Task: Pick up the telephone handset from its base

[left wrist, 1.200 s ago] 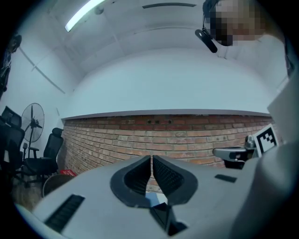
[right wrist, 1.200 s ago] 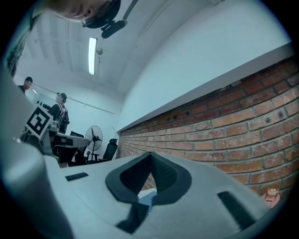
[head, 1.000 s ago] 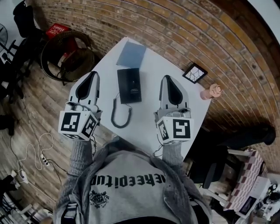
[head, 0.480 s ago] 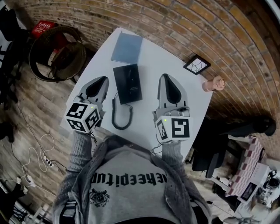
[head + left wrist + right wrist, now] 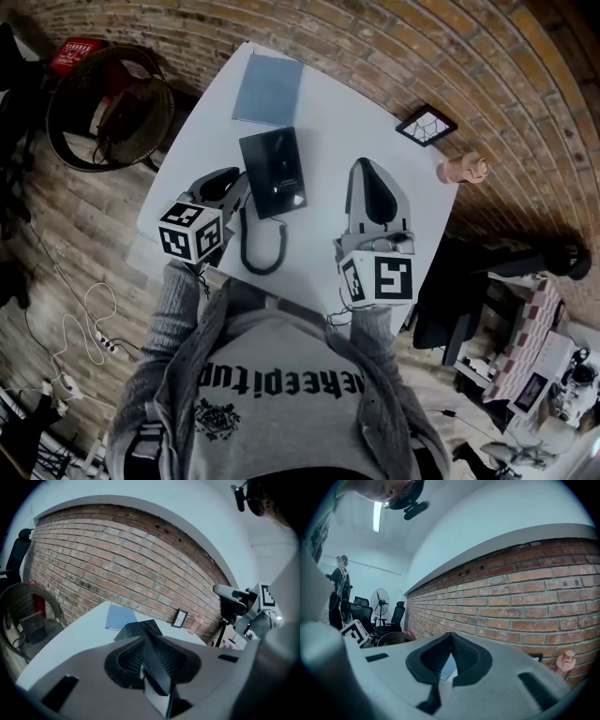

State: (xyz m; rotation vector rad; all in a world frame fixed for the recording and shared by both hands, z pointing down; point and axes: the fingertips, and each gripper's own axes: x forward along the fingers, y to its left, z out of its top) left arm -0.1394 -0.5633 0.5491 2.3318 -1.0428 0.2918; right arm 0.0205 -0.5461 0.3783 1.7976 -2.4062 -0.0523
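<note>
A black telephone (image 5: 272, 172) lies on the white table (image 5: 328, 131) with its handset resting on the base. Its coiled cord (image 5: 263, 248) loops toward me. My left gripper (image 5: 242, 184) is tilted down with its tips at the phone's left edge. In the left gripper view, the left gripper (image 5: 146, 634) has its jaws a narrow slit apart and opening. The telephone (image 5: 136, 629) shows just ahead and through the slit, with nothing pressed between the pads. My right gripper (image 5: 363, 169) hovers to the right of the phone, shut and empty; the right gripper (image 5: 451, 635) has its tips meeting.
A blue notebook (image 5: 268, 89) lies beyond the phone. A small framed picture (image 5: 426, 126) and a pink figure (image 5: 461, 170) sit at the table's right corner by the brick wall. A wicker basket (image 5: 108, 108) stands on the floor to the left, a dark chair (image 5: 450, 319) to the right.
My left gripper came down from the table's left edge toward the phone's left side and tilted downward. Its jaws parted slightly. The right gripper sank a little.
</note>
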